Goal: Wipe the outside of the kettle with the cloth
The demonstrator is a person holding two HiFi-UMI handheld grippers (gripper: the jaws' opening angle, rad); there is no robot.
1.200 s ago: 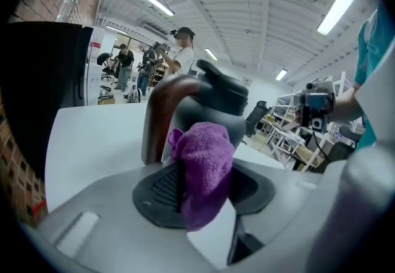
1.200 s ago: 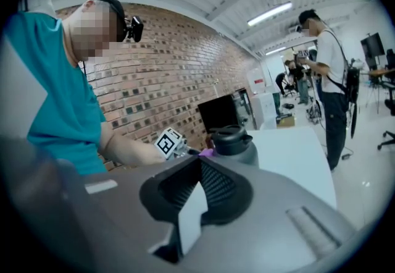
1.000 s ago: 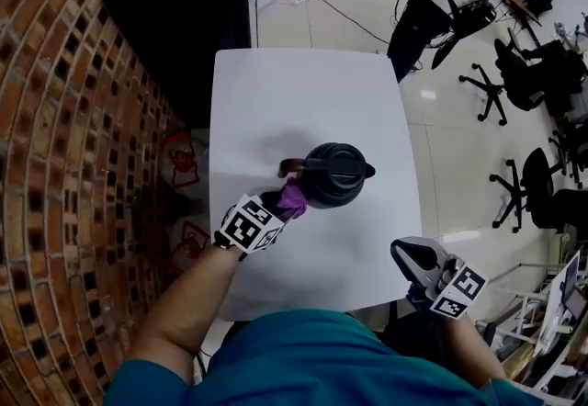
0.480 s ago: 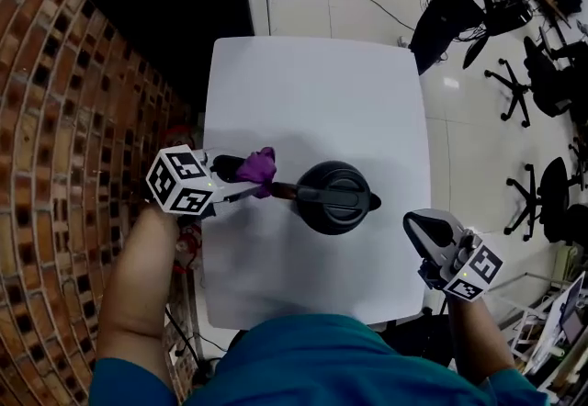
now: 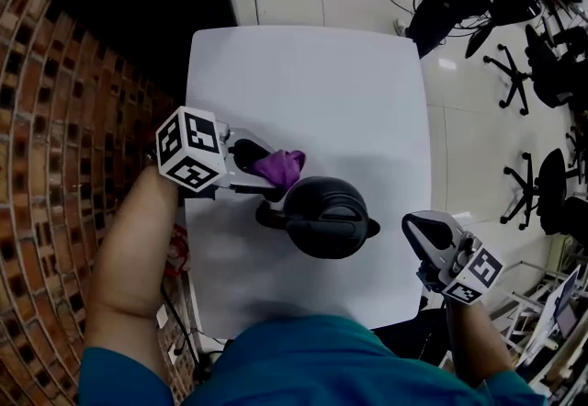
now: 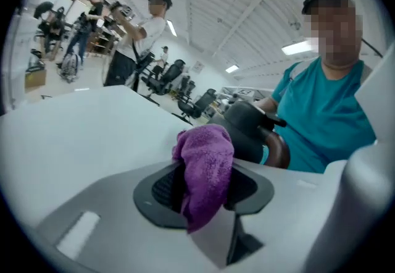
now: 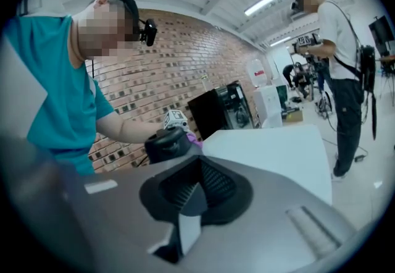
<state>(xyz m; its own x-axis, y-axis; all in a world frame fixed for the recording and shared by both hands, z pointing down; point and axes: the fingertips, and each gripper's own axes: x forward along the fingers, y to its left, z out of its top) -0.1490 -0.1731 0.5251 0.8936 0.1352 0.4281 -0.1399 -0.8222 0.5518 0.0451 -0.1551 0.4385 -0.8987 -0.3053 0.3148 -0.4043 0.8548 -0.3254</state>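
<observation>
Head view: cloth [image 5: 281, 165] in left gripper [image 5: 268, 176] beside kettle [image 5: 323, 219].

Teal shirt [image 5: 303, 363], grey handheld tools
Short sleeves; the left gripper [image 5: 265, 174] and right gripper [image 5: 421, 231] each carry a cube [image 5: 191, 152] of black-and-white square markers.

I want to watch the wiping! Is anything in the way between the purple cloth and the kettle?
No, nothing visible is in the way. The left gripper pinches the purple cloth right beside the black kettle, with only bare white table around them.
</observation>
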